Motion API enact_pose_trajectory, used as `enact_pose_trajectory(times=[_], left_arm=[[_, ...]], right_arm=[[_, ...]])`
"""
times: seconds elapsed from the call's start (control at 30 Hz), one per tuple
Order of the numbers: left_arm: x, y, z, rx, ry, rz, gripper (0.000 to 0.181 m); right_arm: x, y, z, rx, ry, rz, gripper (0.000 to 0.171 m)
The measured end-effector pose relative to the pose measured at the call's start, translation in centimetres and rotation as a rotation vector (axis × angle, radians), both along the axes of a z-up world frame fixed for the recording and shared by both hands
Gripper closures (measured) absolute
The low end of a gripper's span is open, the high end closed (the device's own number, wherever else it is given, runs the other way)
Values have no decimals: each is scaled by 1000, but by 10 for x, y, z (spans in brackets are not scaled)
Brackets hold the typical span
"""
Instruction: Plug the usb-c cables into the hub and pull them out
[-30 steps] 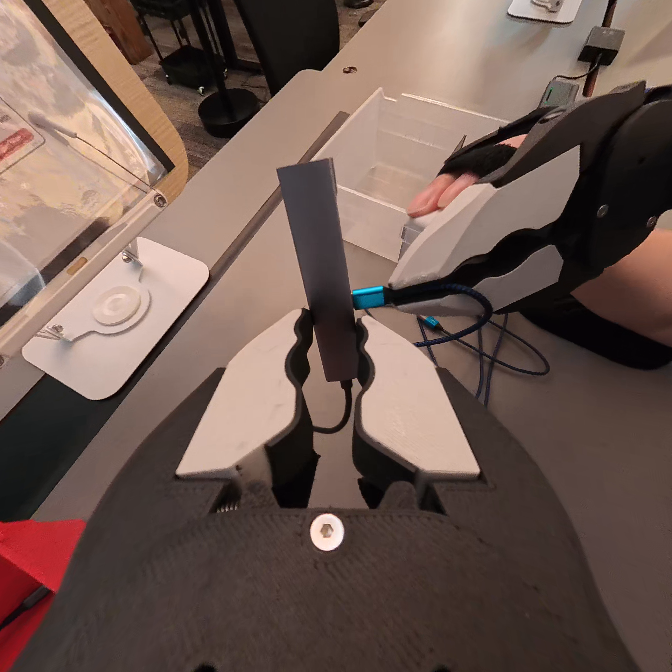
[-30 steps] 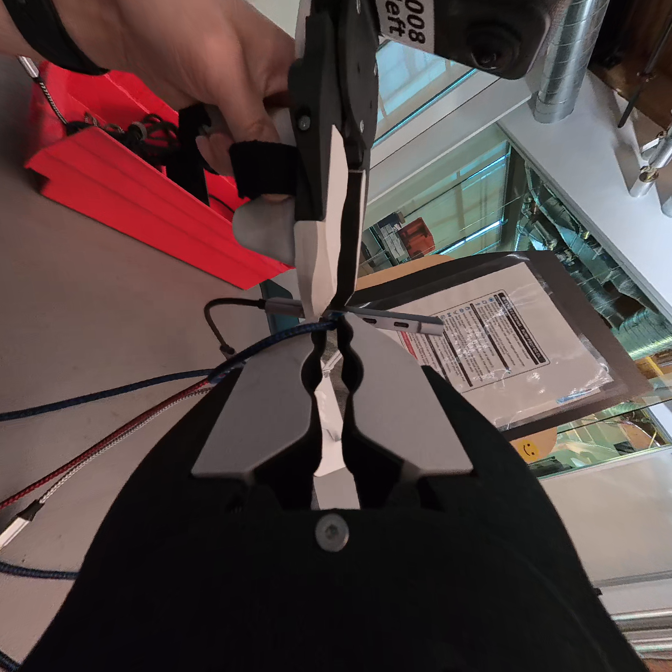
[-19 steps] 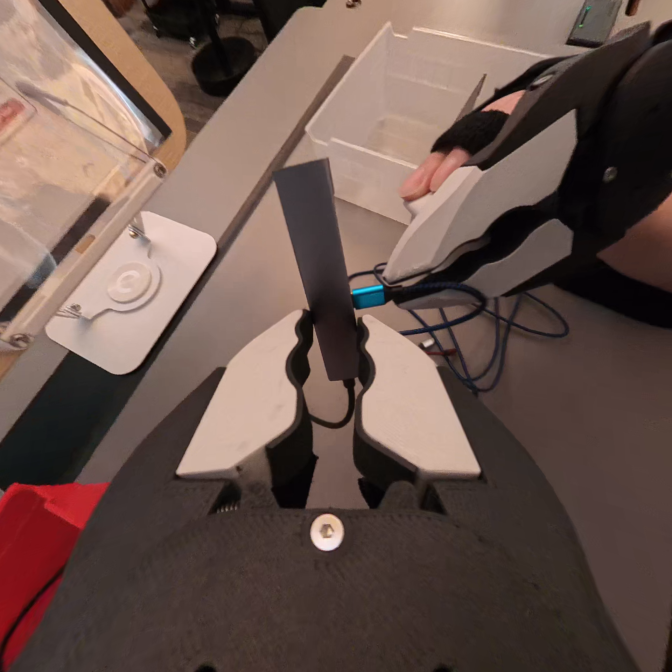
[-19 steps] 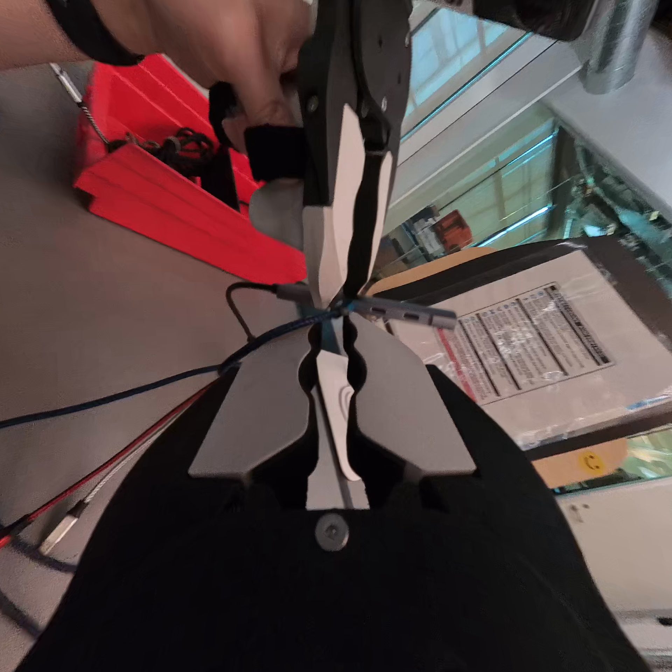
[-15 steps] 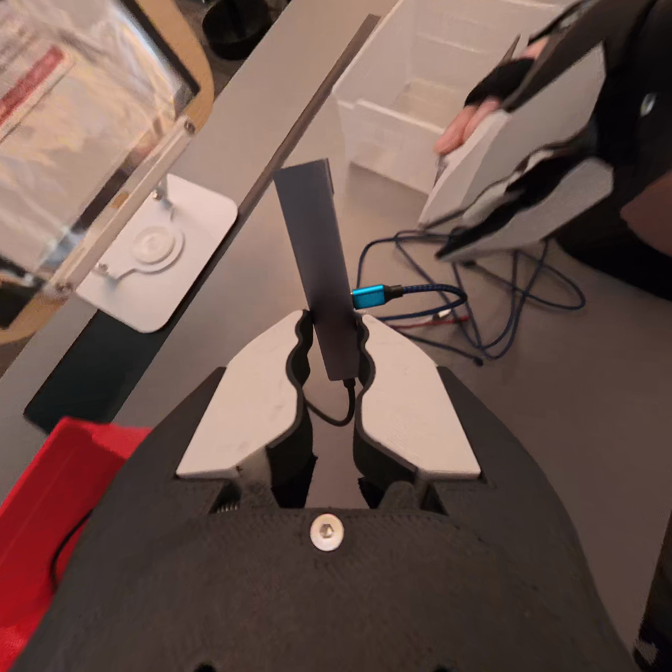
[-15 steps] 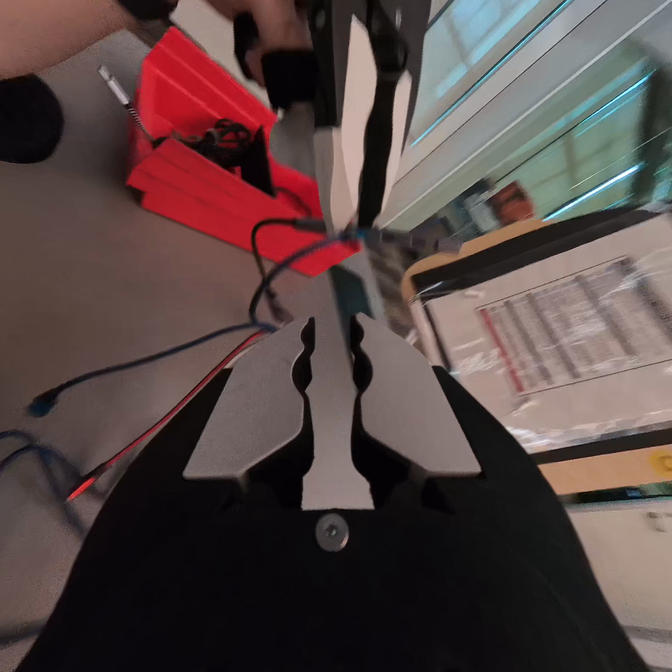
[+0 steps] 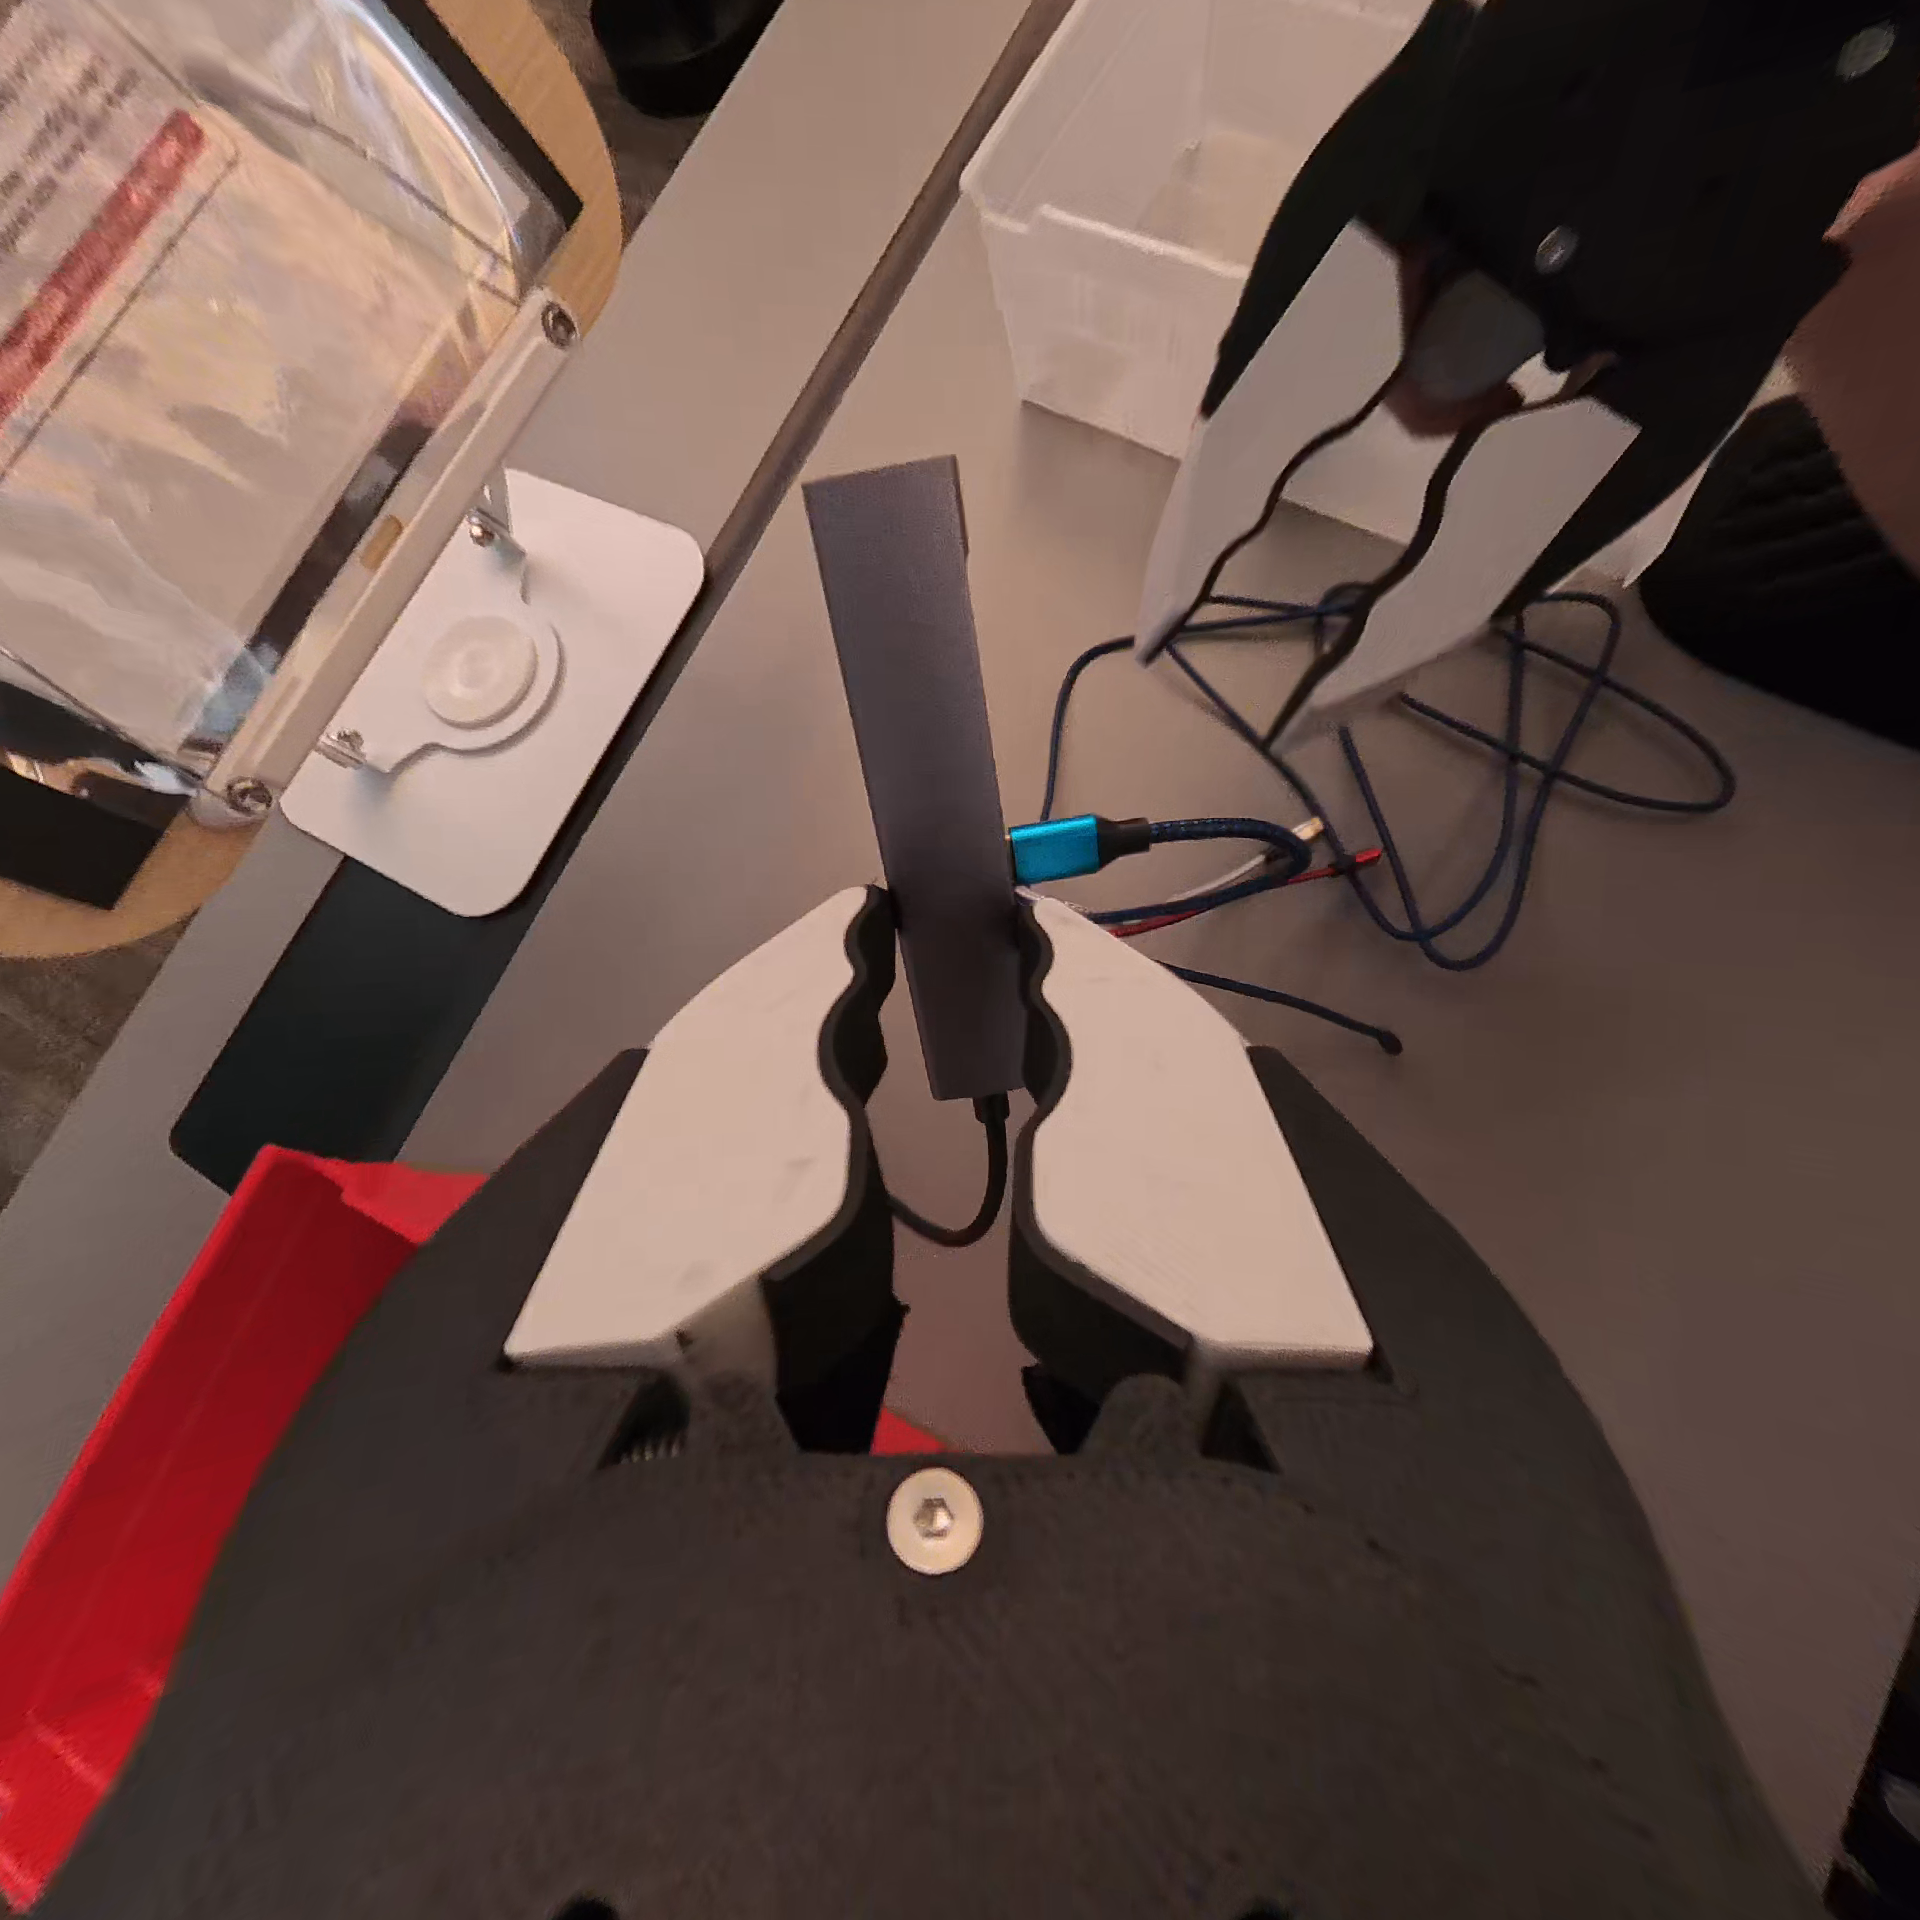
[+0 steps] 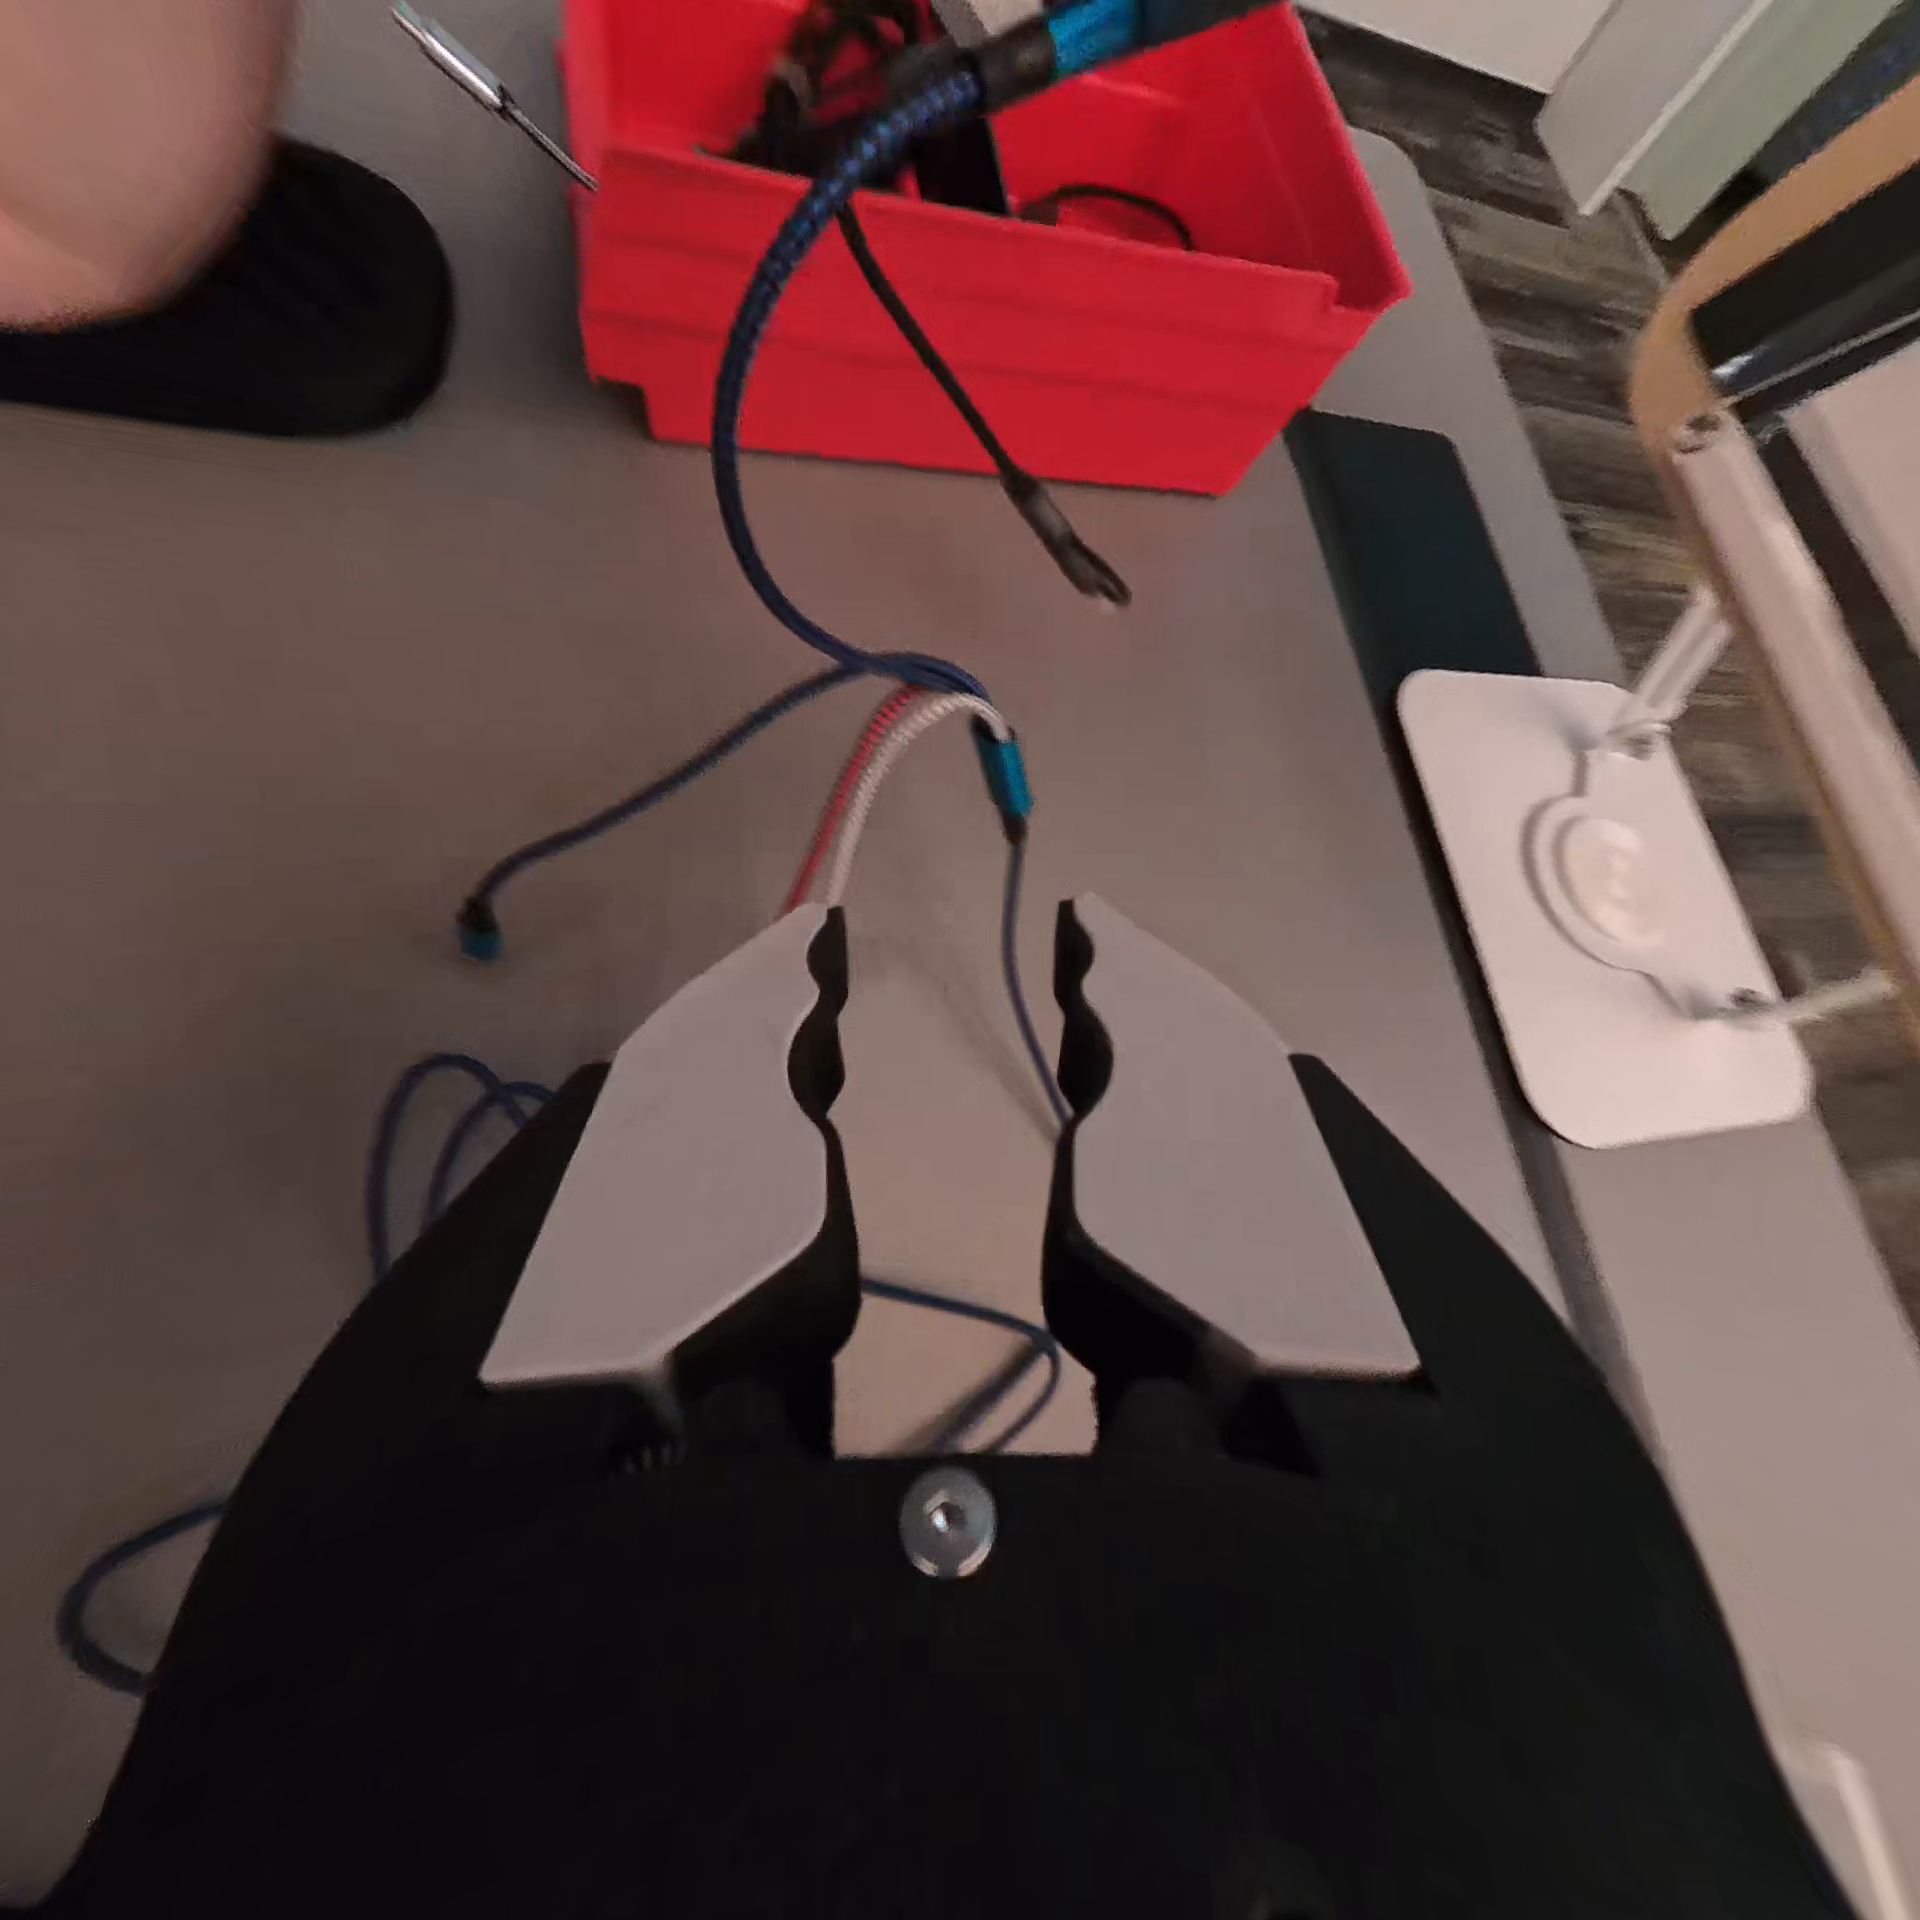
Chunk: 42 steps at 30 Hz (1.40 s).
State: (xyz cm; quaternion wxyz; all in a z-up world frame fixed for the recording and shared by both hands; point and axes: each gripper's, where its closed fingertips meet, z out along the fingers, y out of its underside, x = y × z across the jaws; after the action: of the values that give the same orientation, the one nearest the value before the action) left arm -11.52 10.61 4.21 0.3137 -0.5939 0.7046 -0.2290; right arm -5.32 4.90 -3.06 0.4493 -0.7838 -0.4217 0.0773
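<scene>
My left gripper point(image 7: 951, 914) is shut on the lower end of a dark grey hub point(image 7: 914, 727), which stands upright above the table. A blue usb-c plug point(image 7: 1055, 847) sits in the hub's right side, and its blue braided cable point(image 8: 769, 291) hangs down to the table. My right gripper point(image 8: 951, 909) is open and empty, just above the table; it also shows in the left wrist view point(image 7: 1226, 691). A loose blue plug point(image 8: 1006, 774) lies just beyond its fingertips, beside a red and white cable point(image 8: 873, 790). The hub's own black lead point(image 8: 1081, 571) dangles free.
A red bin point(image 8: 987, 343) with dark cables stands behind the hub. A white bin point(image 7: 1122, 208) stands at the far side. A sign holder's white base point(image 7: 499, 707) stands at the table edge. Blue cable loops point(image 7: 1507, 779) lie on the grey table. The tips of one gripper are about 12 cm away from the tips of the other.
My right gripper has let go of the blue plug, opened, and moved down over the loose cables. The plug stays in the hub. My left gripper still holds the hub.
</scene>
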Motion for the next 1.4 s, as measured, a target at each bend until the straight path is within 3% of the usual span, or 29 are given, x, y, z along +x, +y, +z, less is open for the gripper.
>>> enact_pose_trajectory(times=[0.33,0.5,0.8,1.07,1.23,1.4], left_arm=[[8,1,27,268,-112,71,160],[11,-5,25,224,-118,53,160],[44,-12,-82,-68,227,31,160],[61,-21,-166,-129,450,4,160],[50,-38,-189,-304,586,-43,160],[48,-61,-165,-540,566,-110,146]], right_arm=[[-17,0,10,-50,233,41,105],[-37,-10,19,-78,316,120,99],[-16,-31,26,-107,199,106,99],[-8,-48,43,-67,167,116,100],[-9,-51,40,-74,127,125,99],[-8,-55,44,-59,112,124,99]])
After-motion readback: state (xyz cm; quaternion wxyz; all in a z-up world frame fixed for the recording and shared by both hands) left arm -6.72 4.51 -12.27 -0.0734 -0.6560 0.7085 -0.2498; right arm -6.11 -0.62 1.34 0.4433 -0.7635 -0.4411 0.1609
